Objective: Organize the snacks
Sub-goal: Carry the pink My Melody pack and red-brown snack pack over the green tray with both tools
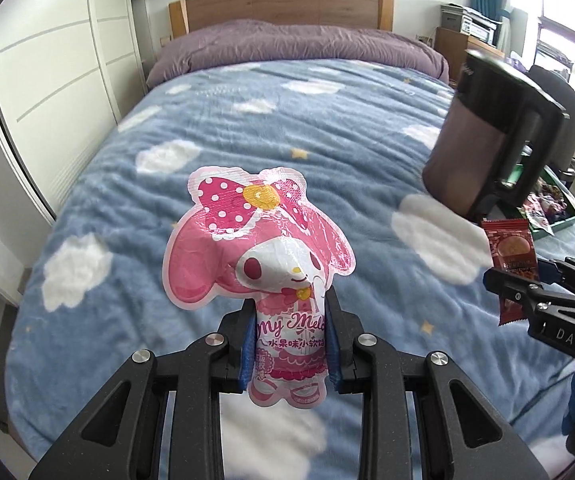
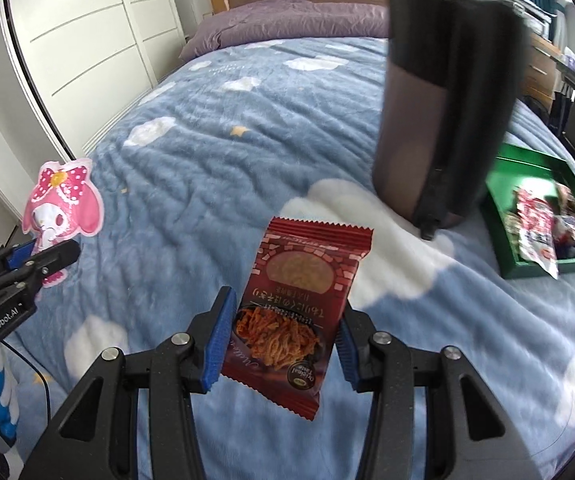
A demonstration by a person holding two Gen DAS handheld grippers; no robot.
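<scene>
My left gripper (image 1: pixel 291 344) is shut on a pink My Melody candy pouch (image 1: pixel 263 236) and holds it upright above the bed; it also shows in the right wrist view (image 2: pixel 61 208), at the left. My right gripper (image 2: pixel 283 336) is shut on a dark red snack packet (image 2: pixel 299 304), held upside down above the blanket; the packet also shows in the left wrist view (image 1: pixel 511 252), at the right. A green tray (image 2: pixel 505 168) with several snack packets lies on the bed at the right.
A blurred dark brown jug with a black handle (image 2: pixel 443 112) hangs over the bed between the grippers and the tray. The blue cloud blanket (image 2: pixel 227 140) covers the bed. White wardrobe doors (image 2: pixel 87 40) stand at the left, a desk and chair at the right.
</scene>
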